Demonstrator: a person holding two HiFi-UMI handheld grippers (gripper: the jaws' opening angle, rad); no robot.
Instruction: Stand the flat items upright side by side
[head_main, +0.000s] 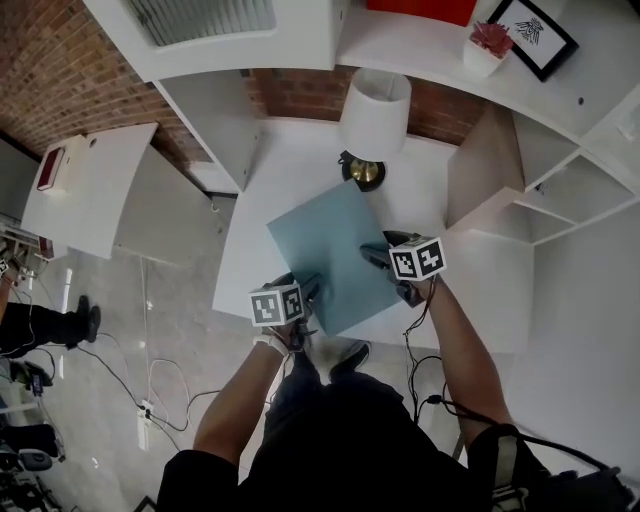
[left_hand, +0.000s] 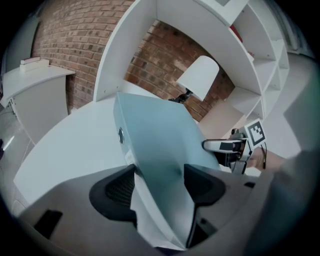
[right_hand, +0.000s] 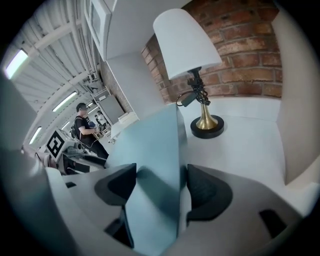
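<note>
A blue-grey ring binder (head_main: 330, 255) hangs tilted above the white desk (head_main: 290, 160), held between both grippers. My left gripper (head_main: 305, 290) has its jaws closed across the binder's near-left corner; in the left gripper view the spine and cover (left_hand: 160, 135) fill the gap of the gripper (left_hand: 160, 182). My right gripper (head_main: 388, 270) clamps the binder's right edge, and in the right gripper view the cover (right_hand: 155, 145) sits between the pads of the gripper (right_hand: 160, 185). No other flat items show.
A lamp (head_main: 372, 120) with a white shade and brass base stands at the desk's back. Open white shelf compartments (head_main: 500, 190) lie to the right, with a potted plant (head_main: 488, 45) and a framed picture (head_main: 535, 35) above. Cables (head_main: 140, 390) trail on the floor at left.
</note>
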